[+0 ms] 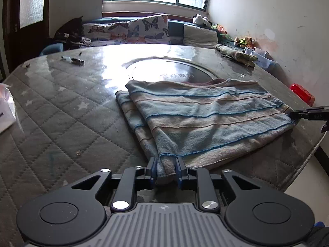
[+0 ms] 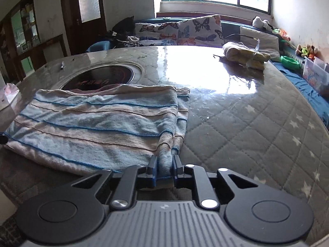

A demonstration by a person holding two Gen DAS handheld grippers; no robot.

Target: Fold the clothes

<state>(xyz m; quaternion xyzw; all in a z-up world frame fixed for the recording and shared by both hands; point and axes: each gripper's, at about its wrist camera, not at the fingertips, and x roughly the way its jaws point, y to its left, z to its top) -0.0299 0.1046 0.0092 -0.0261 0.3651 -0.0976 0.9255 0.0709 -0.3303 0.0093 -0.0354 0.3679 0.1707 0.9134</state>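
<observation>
On the quilted bench [image 1: 61, 111] the striped garment [image 1: 205, 119] lies folded beside the round inset, my left tool [image 1: 166, 169] clenched on one near corner and my right tool [image 2: 164, 169] on the other.

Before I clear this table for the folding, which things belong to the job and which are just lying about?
Belongs to the job:
- striped garment
- left hand-held gripper, clamped on one near corner
- right hand-held gripper, clamped on the other near corner

Just lying about:
- red box
- bundled cloth
- clear bins
- small dark bits
- butterfly pillows
</observation>
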